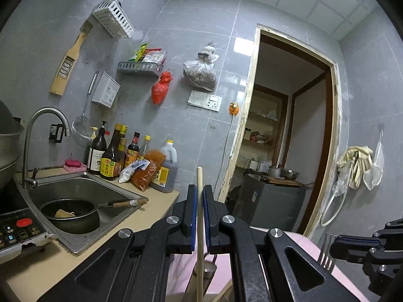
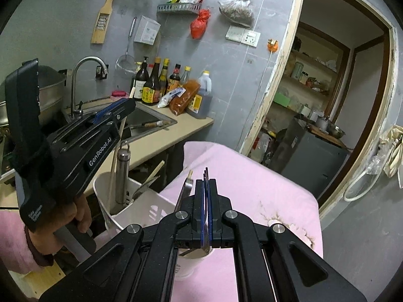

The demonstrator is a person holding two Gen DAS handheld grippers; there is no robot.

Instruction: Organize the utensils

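My left gripper (image 1: 200, 191) is shut on a wooden chopstick (image 1: 199, 226) that stands upright between the blue pads, above the pink-covered table (image 1: 309, 244). In the right wrist view the left gripper (image 2: 126, 105) holds that chopstick (image 2: 114, 158) with its lower end in the white utensil holder (image 2: 105, 191), beside a steel handle (image 2: 122, 173). My right gripper (image 2: 206, 183) is shut on a metal fork (image 2: 206, 176), tines up, over a white cup (image 2: 191, 261). The fork (image 1: 326, 254) and right gripper (image 1: 352, 246) also show at the left wrist view's right edge.
A sink (image 1: 83, 191) with a dark pan (image 1: 73, 214) lies left on the beige counter (image 1: 45, 261). Sauce bottles (image 1: 113, 151) stand at the wall. An induction cooker (image 1: 17, 229) sits at the left. An open doorway (image 1: 289, 130) is on the right.
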